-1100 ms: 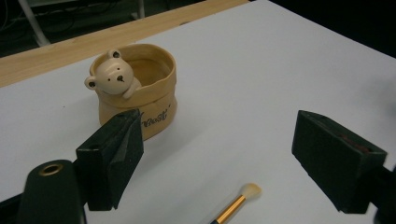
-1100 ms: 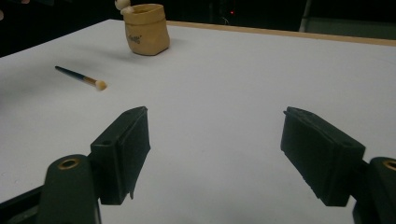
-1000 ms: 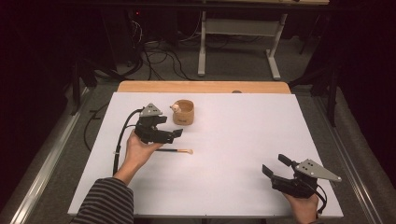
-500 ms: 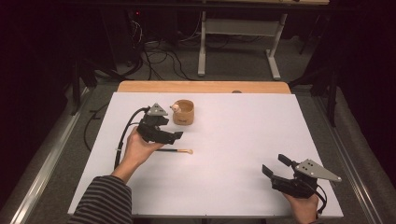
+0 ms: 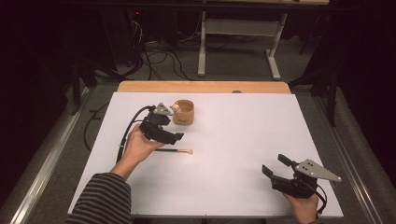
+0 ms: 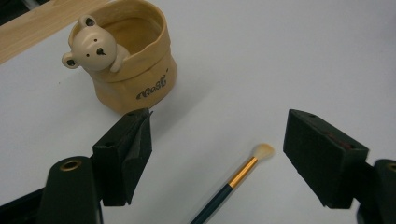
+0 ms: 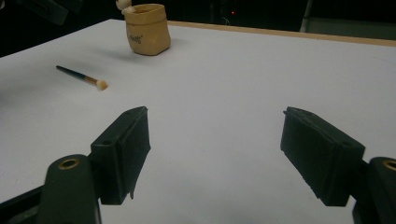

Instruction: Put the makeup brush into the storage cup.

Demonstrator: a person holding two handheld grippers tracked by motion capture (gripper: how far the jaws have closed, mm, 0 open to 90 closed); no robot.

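A thin dark-handled brush [image 5: 173,150] with a gold ferrule and pale tip lies flat on the white table [image 5: 233,140]. Behind it stands a tan pouch-shaped cup [image 5: 183,112] with a small bear on its rim. My left gripper [image 5: 176,137] hovers just above the brush, beside the cup. Its jaws have just been closing a little and still stand wide, with nothing pressed between them. In the left gripper view the brush [image 6: 233,182] lies below the gap of the left gripper [image 6: 217,135], and the cup [image 6: 128,65] is up left. My right gripper [image 5: 275,164] rests open near the front right; in its view the right gripper [image 7: 215,135] holds nothing.
A strip of bare wood [image 5: 205,87] runs along the table's far edge. Cables and grey desk legs [image 5: 273,60] sit on the dark floor beyond. From the right gripper view the cup [image 7: 146,29] and brush [image 7: 79,76] lie far off to the upper left.
My left gripper has shifted slightly right, closer to the cup, still above the brush. The right gripper and the brush have not moved.
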